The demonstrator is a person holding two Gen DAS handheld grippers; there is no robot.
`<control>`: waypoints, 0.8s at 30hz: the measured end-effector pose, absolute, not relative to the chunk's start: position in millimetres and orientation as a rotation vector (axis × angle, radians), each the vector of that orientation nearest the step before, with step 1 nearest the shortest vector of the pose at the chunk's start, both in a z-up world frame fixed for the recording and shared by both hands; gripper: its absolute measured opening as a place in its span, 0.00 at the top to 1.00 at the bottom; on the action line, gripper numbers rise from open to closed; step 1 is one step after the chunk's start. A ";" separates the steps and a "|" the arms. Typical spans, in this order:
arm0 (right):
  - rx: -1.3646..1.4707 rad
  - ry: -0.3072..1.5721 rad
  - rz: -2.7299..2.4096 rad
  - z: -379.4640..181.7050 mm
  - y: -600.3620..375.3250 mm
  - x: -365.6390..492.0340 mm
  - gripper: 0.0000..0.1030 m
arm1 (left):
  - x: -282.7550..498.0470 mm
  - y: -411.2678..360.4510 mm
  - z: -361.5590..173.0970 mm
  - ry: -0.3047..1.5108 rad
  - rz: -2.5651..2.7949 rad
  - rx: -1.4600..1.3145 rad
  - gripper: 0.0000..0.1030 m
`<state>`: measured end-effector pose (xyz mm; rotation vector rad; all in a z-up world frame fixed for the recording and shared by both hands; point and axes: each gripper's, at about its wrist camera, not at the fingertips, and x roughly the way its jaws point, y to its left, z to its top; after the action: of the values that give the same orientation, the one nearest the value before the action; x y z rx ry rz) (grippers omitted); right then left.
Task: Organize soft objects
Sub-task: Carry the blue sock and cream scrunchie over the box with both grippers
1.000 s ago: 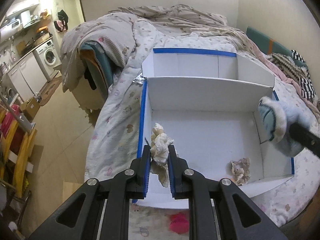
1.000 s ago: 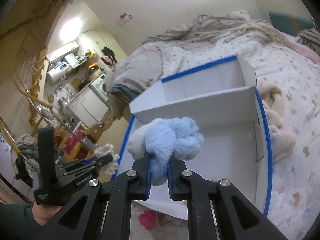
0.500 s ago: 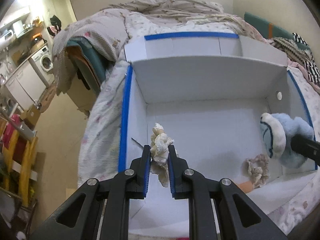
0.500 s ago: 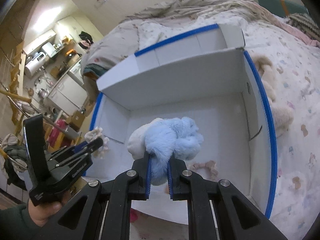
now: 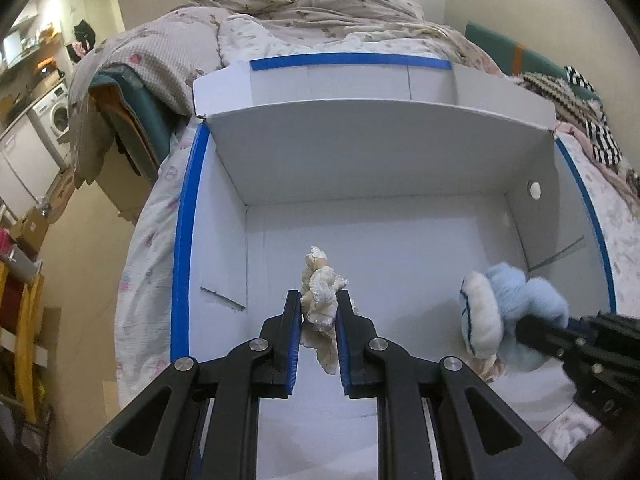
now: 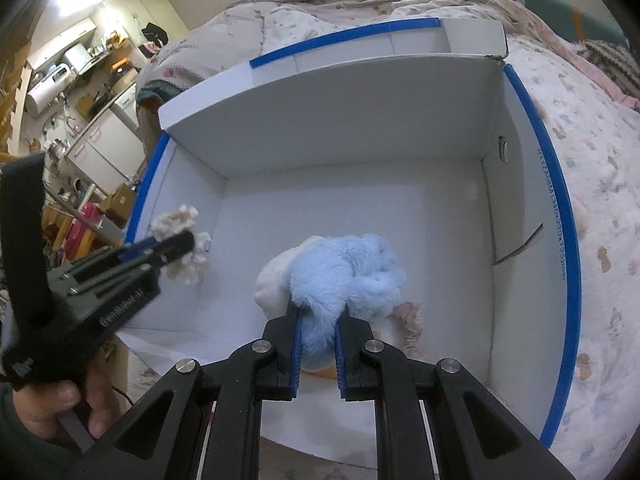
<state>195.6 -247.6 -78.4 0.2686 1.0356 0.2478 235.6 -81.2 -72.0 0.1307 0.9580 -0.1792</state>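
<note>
A white box with blue-taped rims (image 5: 188, 216) (image 6: 564, 264) lies open on the bed. My left gripper (image 5: 319, 300) is shut on a cream frilly scrunchie (image 5: 320, 292) and holds it inside the box near the left wall; it also shows in the right wrist view (image 6: 184, 236). My right gripper (image 6: 319, 316) is shut on a fluffy blue and white plush (image 6: 344, 268) above the box floor; the plush shows at the right in the left wrist view (image 5: 508, 304). A pink frilly scrunchie (image 6: 408, 320) lies on the box floor, partly hidden under the plush.
The box's raised lid (image 5: 360, 76) stands behind it. A rumpled floral duvet (image 5: 304, 12) covers the bed. A beige plush (image 6: 580, 220) lies outside the box's right wall. Striped and knitted cloths (image 5: 584, 92) lie at the far right. The kitchen area (image 6: 80, 80) is off left.
Both grippers have moved forward and down into the box, each still holding its item. The box now fills both views.
</note>
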 end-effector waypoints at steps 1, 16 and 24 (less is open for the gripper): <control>0.269 1.039 0.244 -78.8 -247.8 196.1 0.85 | 237.4 -80.8 -71.7 0.959 -0.179 0.122 0.86; 0.298 1.029 0.231 -77.4 -257.8 192.0 0.85 | 231.7 -84.3 -85.5 1.015 -0.183 0.126 0.79; 0.309 1.021 0.221 -75.7 -257.9 193.2 0.78 | 226.7 -85.7 -81.0 0.990 -0.167 0.145 0.37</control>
<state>193.2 -257.9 -75.7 0.3093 1.0212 0.2205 226.6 -85.7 -81.0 0.1448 0.9900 -0.1672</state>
